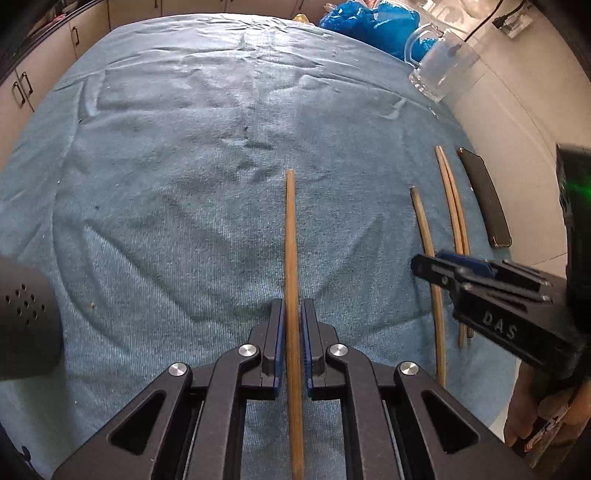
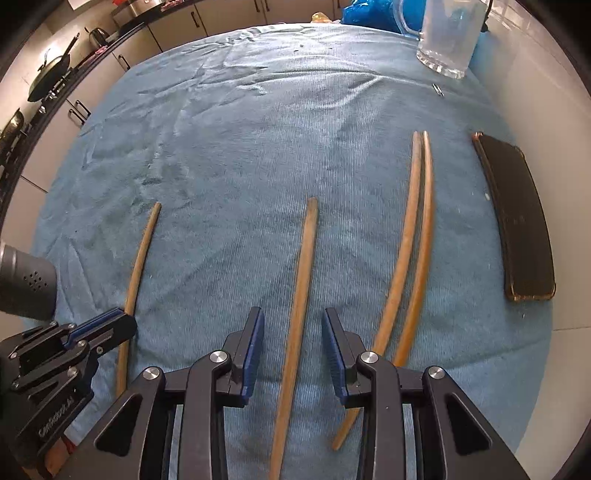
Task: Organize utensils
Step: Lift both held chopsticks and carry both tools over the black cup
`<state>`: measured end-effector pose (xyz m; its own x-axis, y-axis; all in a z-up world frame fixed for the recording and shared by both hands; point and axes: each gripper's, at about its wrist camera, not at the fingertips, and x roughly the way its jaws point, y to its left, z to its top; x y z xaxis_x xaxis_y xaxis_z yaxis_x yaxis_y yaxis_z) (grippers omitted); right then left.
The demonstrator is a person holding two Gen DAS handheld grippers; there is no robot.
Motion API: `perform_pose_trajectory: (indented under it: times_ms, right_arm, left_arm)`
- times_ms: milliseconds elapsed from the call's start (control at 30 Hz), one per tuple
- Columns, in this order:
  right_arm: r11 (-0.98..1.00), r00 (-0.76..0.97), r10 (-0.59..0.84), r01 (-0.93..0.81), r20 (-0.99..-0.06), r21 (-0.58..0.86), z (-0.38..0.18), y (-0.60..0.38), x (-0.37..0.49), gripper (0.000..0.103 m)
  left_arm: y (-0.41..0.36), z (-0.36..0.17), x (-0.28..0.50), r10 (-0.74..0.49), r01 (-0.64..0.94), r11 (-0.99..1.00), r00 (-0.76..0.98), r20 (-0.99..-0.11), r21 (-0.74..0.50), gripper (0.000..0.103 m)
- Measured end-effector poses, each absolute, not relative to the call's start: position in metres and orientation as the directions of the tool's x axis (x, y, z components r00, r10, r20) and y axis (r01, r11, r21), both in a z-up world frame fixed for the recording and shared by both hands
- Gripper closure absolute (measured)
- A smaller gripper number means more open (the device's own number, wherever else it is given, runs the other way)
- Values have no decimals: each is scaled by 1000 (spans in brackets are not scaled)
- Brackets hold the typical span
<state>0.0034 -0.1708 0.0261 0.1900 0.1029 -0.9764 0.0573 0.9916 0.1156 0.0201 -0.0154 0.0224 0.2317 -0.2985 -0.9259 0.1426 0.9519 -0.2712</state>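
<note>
Several wooden chopsticks lie on a blue towel point(image 1: 166, 166). In the left wrist view my left gripper point(image 1: 293, 308) has its jaws nearly closed around one chopstick point(image 1: 291, 236), with a thin gap on the right side. This chopstick shows at the left of the right wrist view point(image 2: 142, 251). My right gripper point(image 2: 293, 319) is open and straddles another chopstick point(image 2: 304, 258) lying on the towel. A pair of chopsticks point(image 2: 417, 221) lies side by side just to its right. The right gripper also shows in the left wrist view point(image 1: 443, 267).
A glass mug point(image 2: 448, 37) stands at the far right of the towel point(image 2: 240, 129), with a blue plastic bag point(image 1: 369, 18) behind it. A dark flat case point(image 2: 517, 221) lies at the right edge. Kitchen cabinets and pans are at the far left.
</note>
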Motion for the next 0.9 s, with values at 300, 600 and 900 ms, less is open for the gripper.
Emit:
perform_pose_trajectory:
  times_ms: [300,600,900]
  right_arm:
    - [992,253,85,72,-964,107,23,-171,8,95]
    - [978,429,165,47,-888,204,50,-173,-35,95]
    - [981,602,159,-7,-782,194,95,-158,-80,95]
  left_arm:
    - [-9,27,4,-309,177,948,298,-903,-266,96]
    - [8,60,-40,-317,184,948,442,-839,-261,96]
    - [14,97,-81,-217,155,976,623,-752,-153,96]
